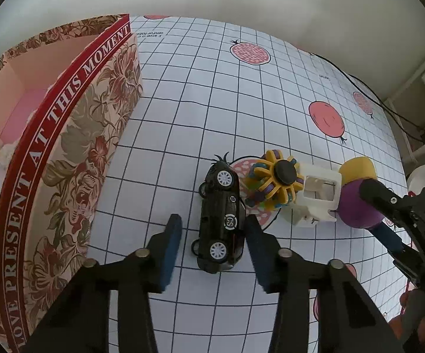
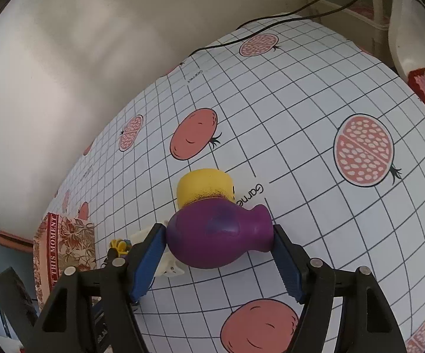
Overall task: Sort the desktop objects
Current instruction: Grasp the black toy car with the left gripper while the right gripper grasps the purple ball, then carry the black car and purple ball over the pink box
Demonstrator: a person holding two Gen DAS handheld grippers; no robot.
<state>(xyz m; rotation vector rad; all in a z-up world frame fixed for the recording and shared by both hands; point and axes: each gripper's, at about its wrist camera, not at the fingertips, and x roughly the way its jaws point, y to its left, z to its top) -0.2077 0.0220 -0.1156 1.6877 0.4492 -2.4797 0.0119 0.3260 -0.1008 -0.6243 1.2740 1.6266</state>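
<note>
1. Black toy car (image 1: 221,220), lying on its side just right of the floral box (image 1: 65,158), is being straddled by the left gripper (image 1: 213,229); the jaws are apart, one pad seemingly touching.
2. It is being judged small, stiff and glossy, best pinched across the body.
3. The purple toy (image 2: 218,235), further right of the box, is being clamped by the right gripper (image 2: 219,236).
</note>
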